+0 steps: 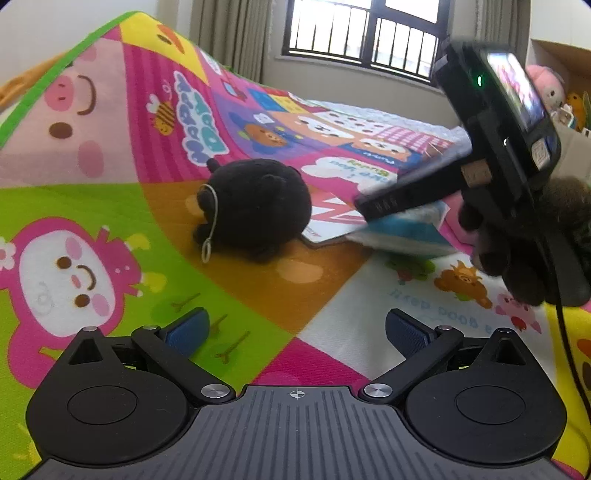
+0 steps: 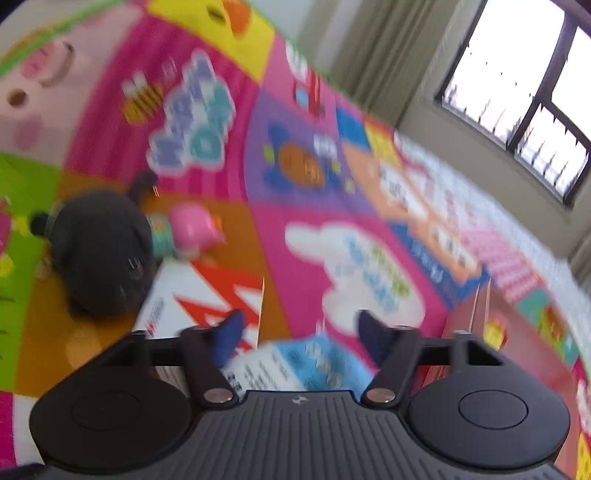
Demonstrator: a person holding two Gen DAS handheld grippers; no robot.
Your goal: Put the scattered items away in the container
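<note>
My left gripper (image 1: pixel 297 328) is open and holds nothing, hovering over the colourful play mat (image 1: pixel 110 166). A black plush toy (image 1: pixel 255 206) lies on the mat ahead of it. At the right, a gloved hand (image 1: pixel 517 258) holds my right gripper (image 2: pixel 301 332) down over a blue and white packet (image 1: pixel 402 232). In the blurred right wrist view the packet (image 2: pixel 306 362) fills the gap between the blue pads, and it looks gripped. A pink toy (image 2: pixel 192 232) lies beside the black plush toy (image 2: pixel 99 251).
A white sheet with red marks (image 1: pixel 332 218) lies on the mat under the packet. A cardboard box (image 1: pixel 569 140) at the far right holds plush toys (image 1: pixel 546 85). A brownish box wall (image 2: pixel 517 350) shows at the right. A window (image 1: pixel 362 33) and curtains stand behind.
</note>
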